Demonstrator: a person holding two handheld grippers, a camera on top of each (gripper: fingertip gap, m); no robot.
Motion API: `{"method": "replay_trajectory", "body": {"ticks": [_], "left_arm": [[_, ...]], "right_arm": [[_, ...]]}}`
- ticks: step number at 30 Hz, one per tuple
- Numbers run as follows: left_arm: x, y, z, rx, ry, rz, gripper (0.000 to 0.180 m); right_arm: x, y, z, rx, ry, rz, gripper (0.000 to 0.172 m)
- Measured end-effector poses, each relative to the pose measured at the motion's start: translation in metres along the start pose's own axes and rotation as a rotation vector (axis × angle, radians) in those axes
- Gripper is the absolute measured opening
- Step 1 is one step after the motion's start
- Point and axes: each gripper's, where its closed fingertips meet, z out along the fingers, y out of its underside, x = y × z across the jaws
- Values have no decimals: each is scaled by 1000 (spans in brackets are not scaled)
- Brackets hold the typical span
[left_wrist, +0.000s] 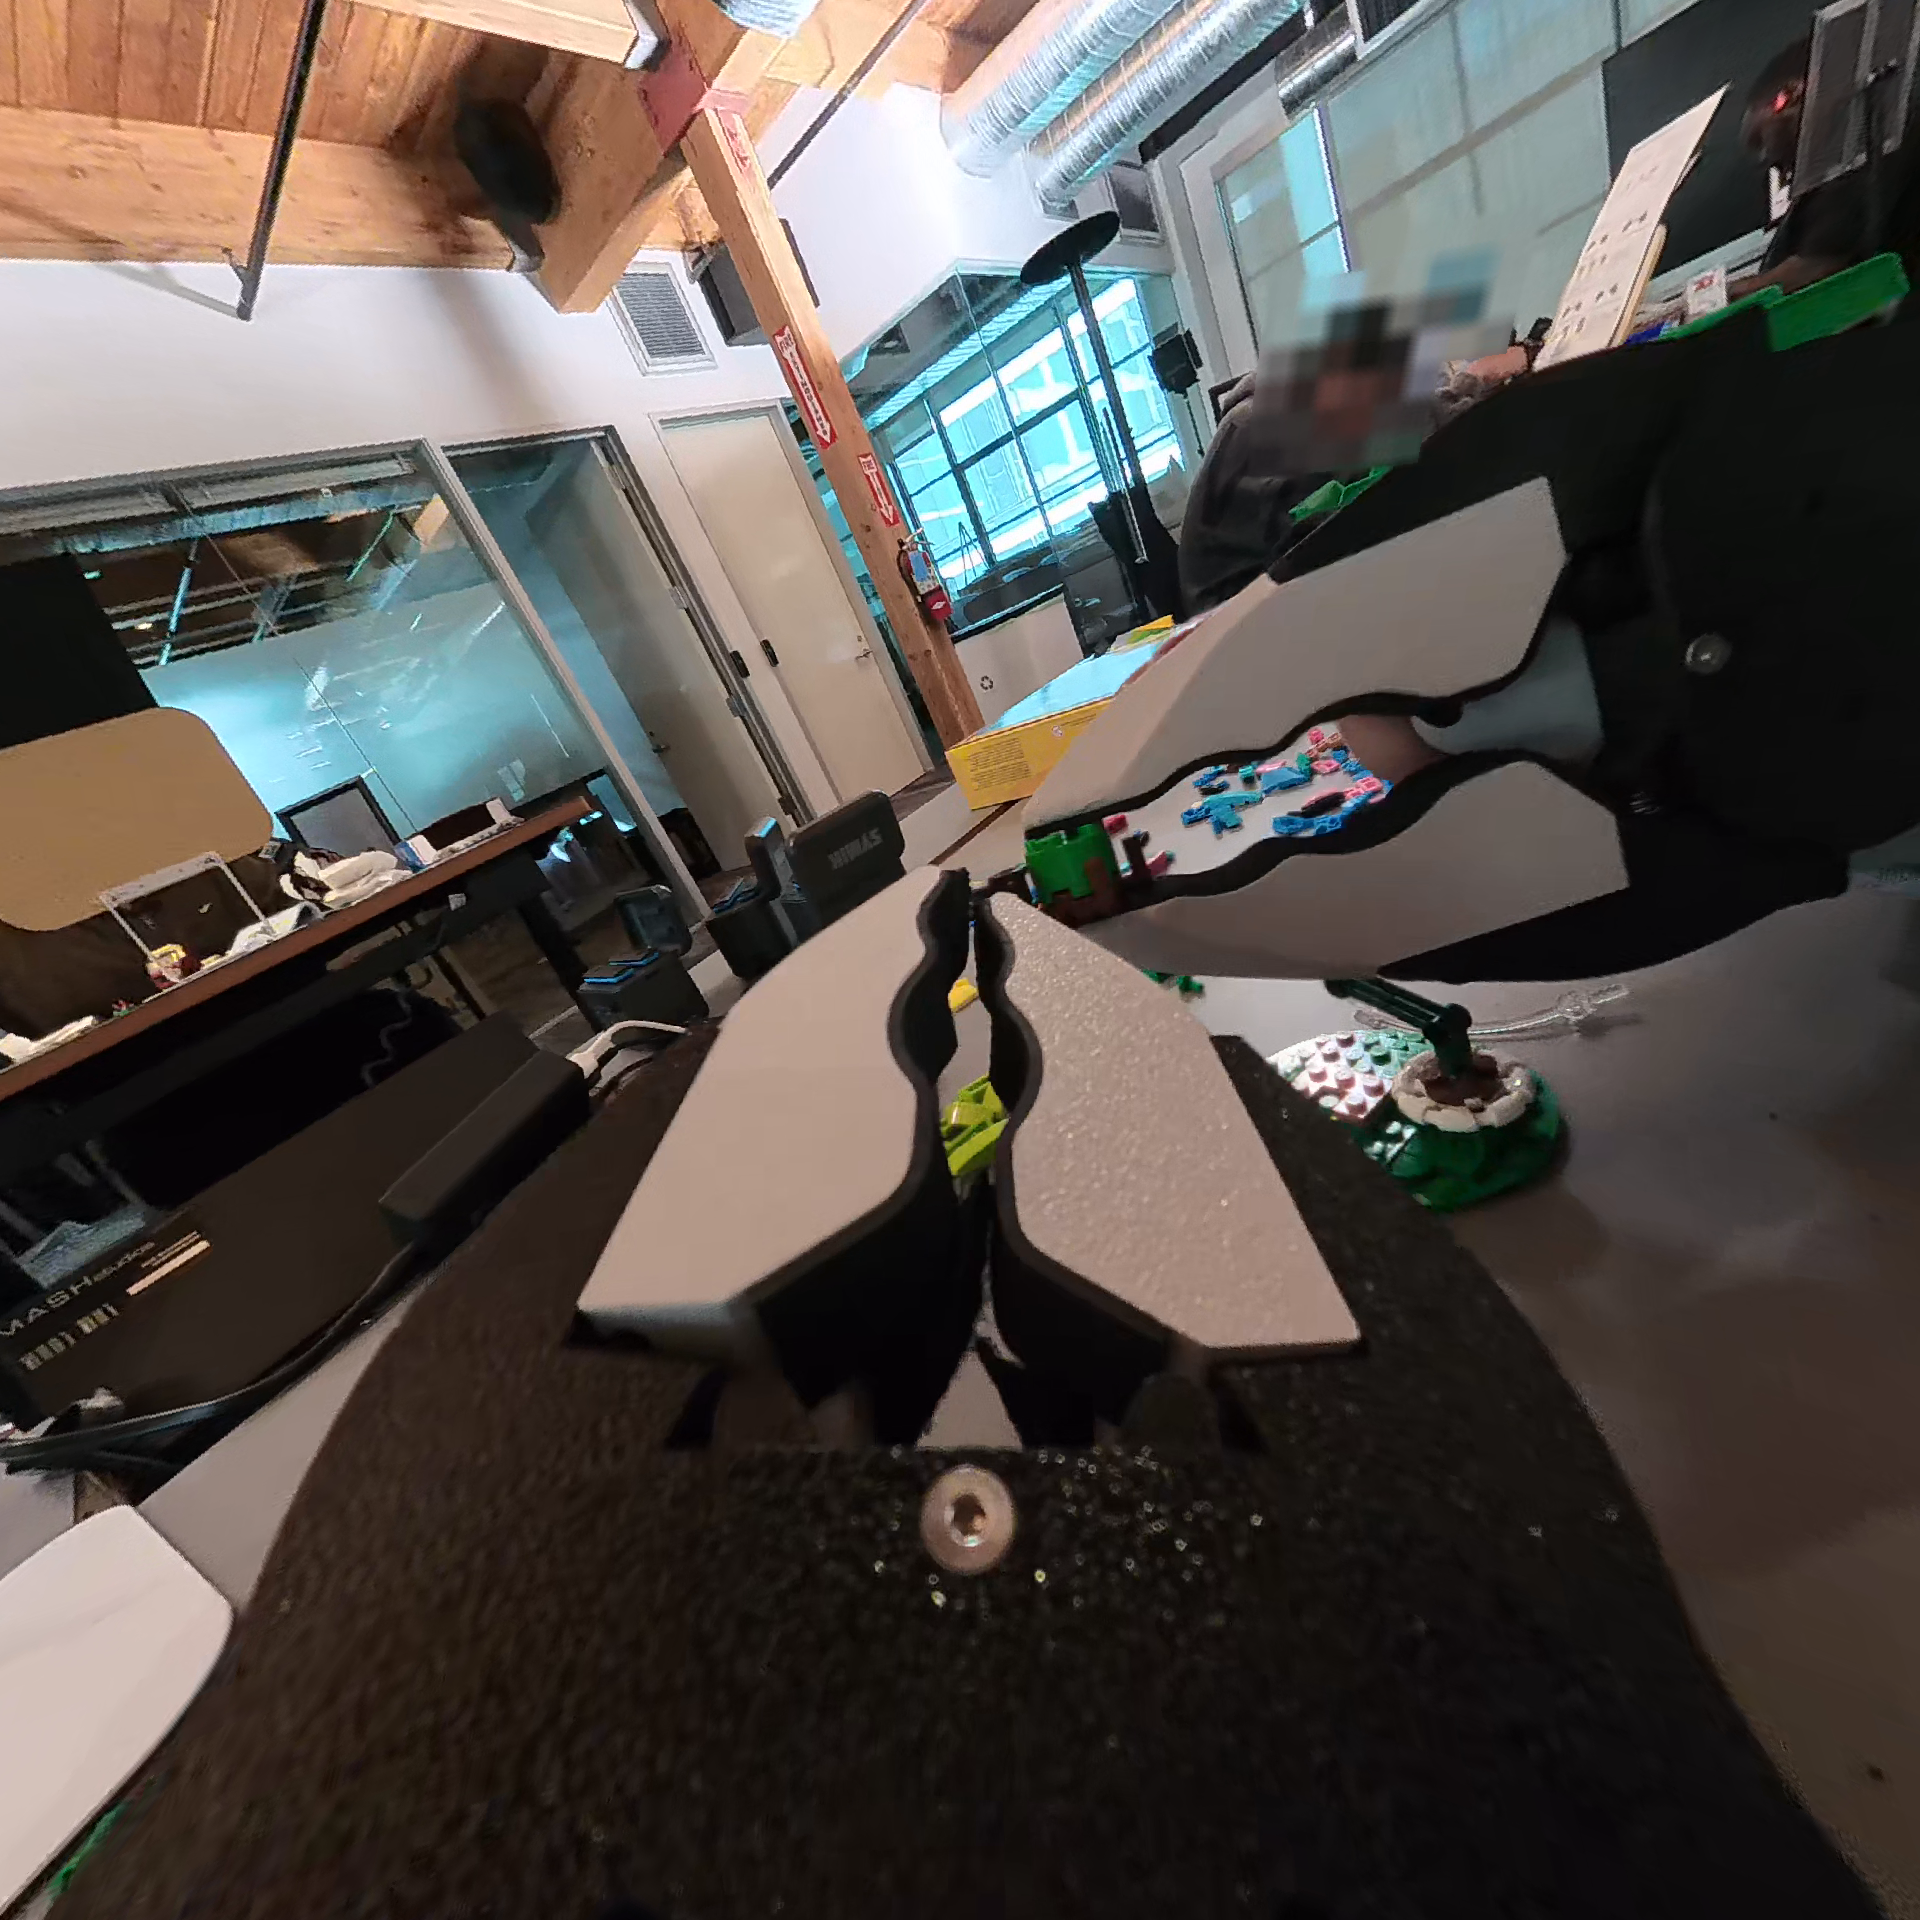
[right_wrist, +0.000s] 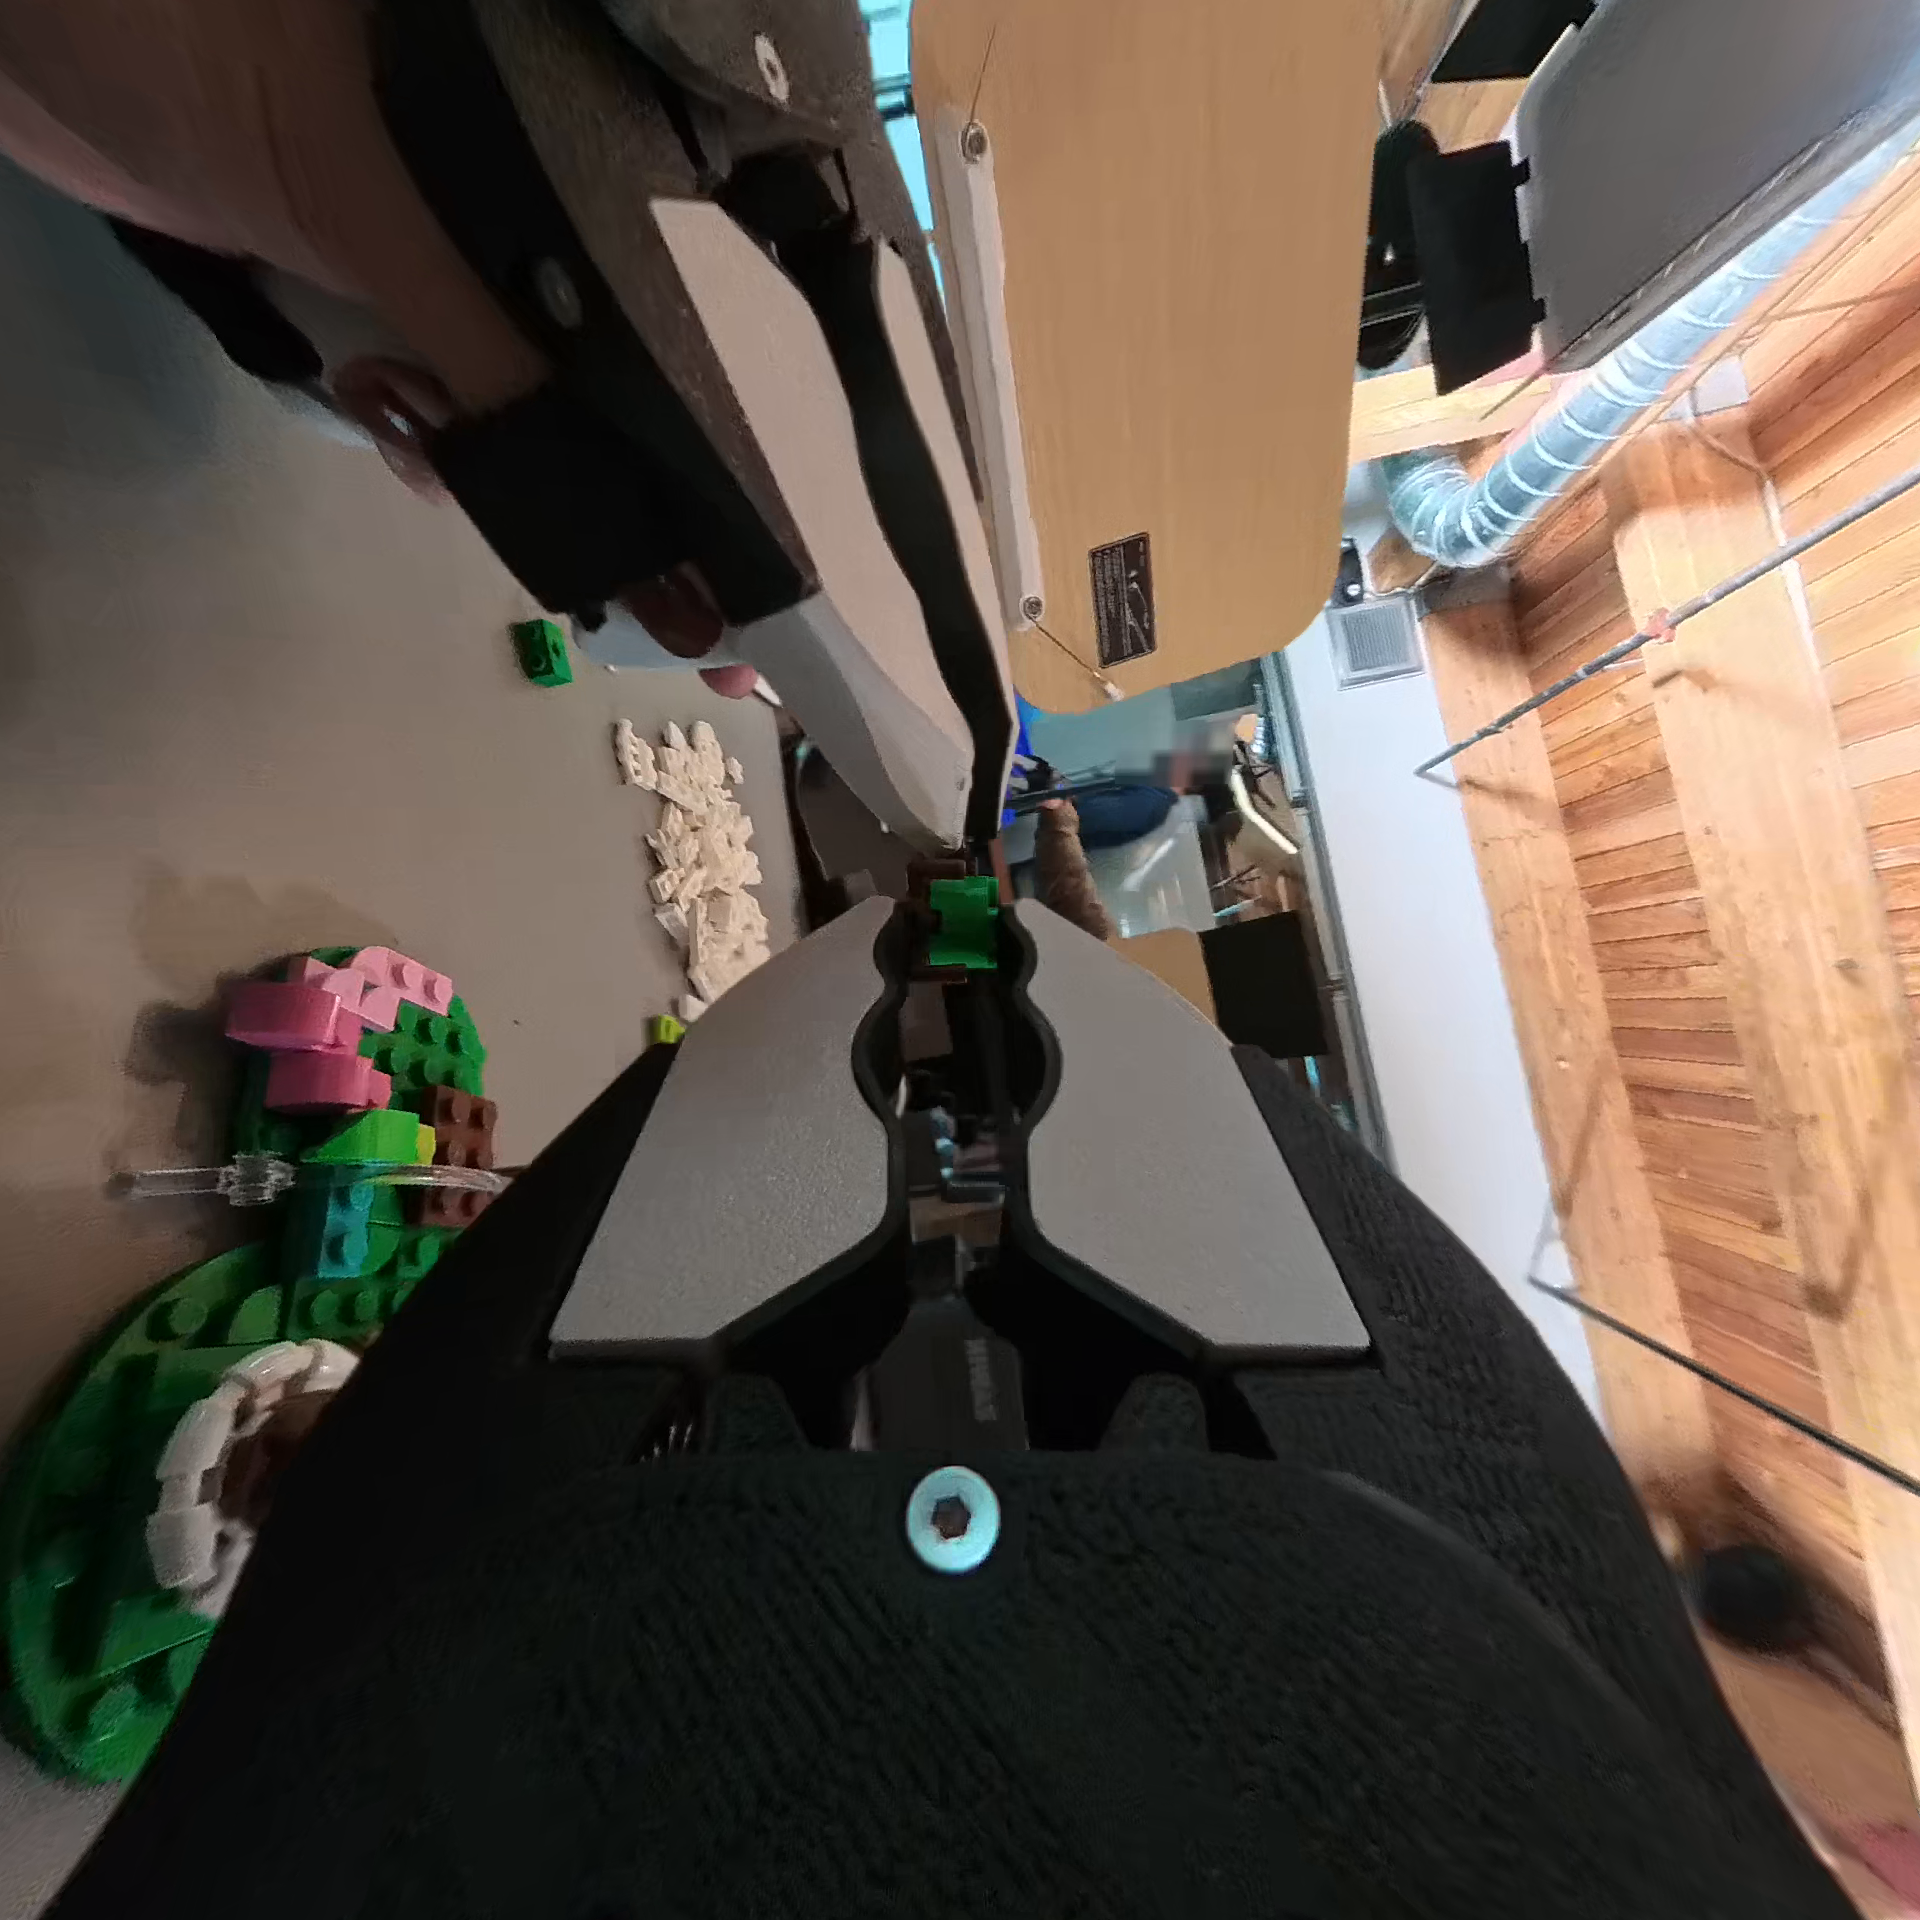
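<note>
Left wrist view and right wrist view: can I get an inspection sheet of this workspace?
Surface: grey tabletop, in use.
Worked things: small green-and-brown brick assembly; round green brick base with pink, brown and teal bricks.
Clutter: pile of small white pieces; loose green brick; scattered blue and pink pieces; yellow cardboard box.
Grippers: right hand-held gripper clamps the assembly; left hand-held gripper has its tips together at the assembly's brown part, pinch unclear.
Cables: white cable at the table edge.
Surroundings: glass-walled rooms, wooden ceiling, metal ducts.
</note>
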Motion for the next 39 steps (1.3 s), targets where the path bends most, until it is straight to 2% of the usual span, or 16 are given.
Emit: {"method": "replay_trajectory", "body": {"ticks": [4,7,10,14,15,23,31,34,37,39], "left_arm": [[0,-5,-1,58,32,-113,6],[8,-16,-4,131,144,-294,21],[17,-21,-1,135,257,-489,35],[29,-38,-8,219,458,-745,48],[27,-41,-9,245,468,-775,49],[16,-37,-11,273,455,-837,19],[10,-33,-10,276,498,-965,19],[10,-30,-8,251,509,-995,12],[6,-29,-9,242,448,-919,9],[-3,-23,-8,185,361,-770,7]], "right_arm": [[6,5,3,-46,86,-64,14],[23,7,-1,-45,171,-52,14],[34,1,-7,-22,264,-179,14],[27,-12,-9,28,276,-287,14],[27,-15,-9,34,281,-298,14],[25,-24,-10,61,300,-356,15],[20,-30,-11,91,279,-353,14],[17,-27,-9,81,264,-356,14],[17,-23,-8,69,244,-324,20],[19,-16,-7,49,236,-296,24]]}}
